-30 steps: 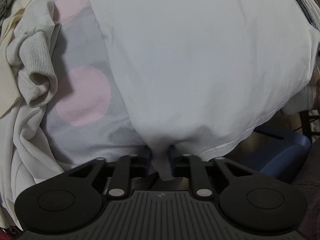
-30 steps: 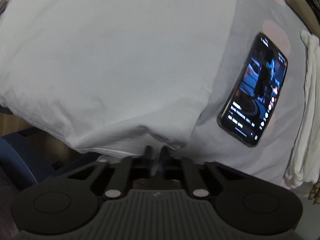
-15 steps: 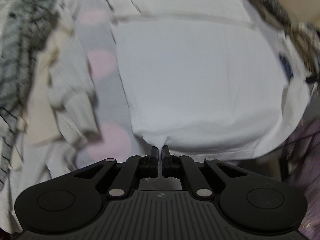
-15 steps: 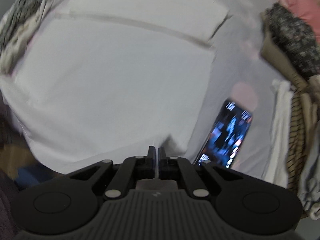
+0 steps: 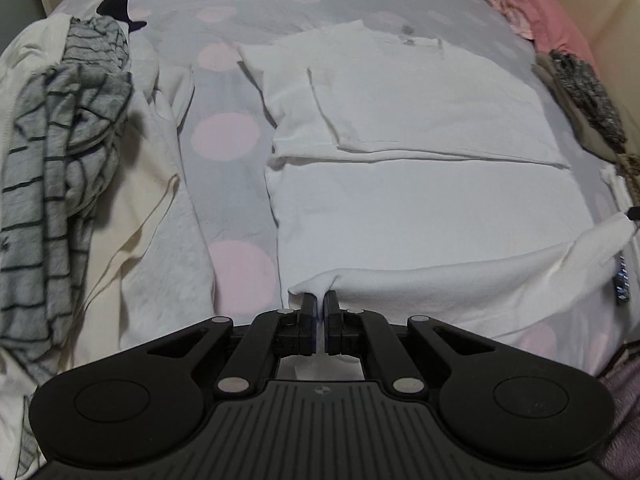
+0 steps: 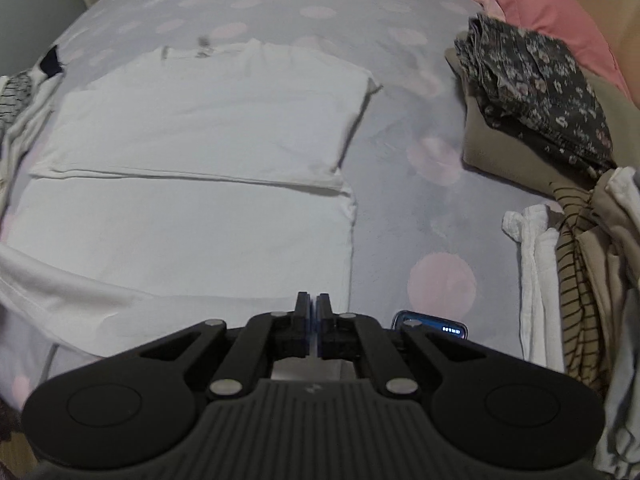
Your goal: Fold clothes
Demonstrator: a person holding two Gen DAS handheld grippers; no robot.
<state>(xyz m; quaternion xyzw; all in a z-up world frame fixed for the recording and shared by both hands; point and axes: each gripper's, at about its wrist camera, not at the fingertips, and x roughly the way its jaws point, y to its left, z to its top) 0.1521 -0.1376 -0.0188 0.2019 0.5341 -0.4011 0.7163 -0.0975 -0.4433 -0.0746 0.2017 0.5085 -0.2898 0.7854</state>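
A: Where is the shirt (image 5: 420,216) relative to the jaws?

B: It lies flat on the bed (image 5: 224,92), spreading from the jaws toward twelve o'clock in both wrist views. Its long axis runs from six to twelve, with the collar at the far end.

A: And the jaws themselves?

B: The left gripper (image 5: 319,306) has its jaws pinched narrow on the near hem, at the shirt's left corner; white cloth bunches up between the pads. The right gripper (image 6: 313,306) is closed just as tightly at the right corner, and I judge it holds the hem too, since cloth shows behind the pads.

A: Which hand is nearer the fold line?

B: Neither, as far as I can tell. Both sit at the six o'clock edge, one at each corner, and the hem sags between them.

A: So the next move?

B: My guess is to carry the hem toward twelve o'clock, over the sleeves already folded across the chest. The two hands should travel together, or the edge will land skewed.

A: Anything close by?

B: A phone (image 6: 434,325) lies at about three o'clock, just beside the right gripper.
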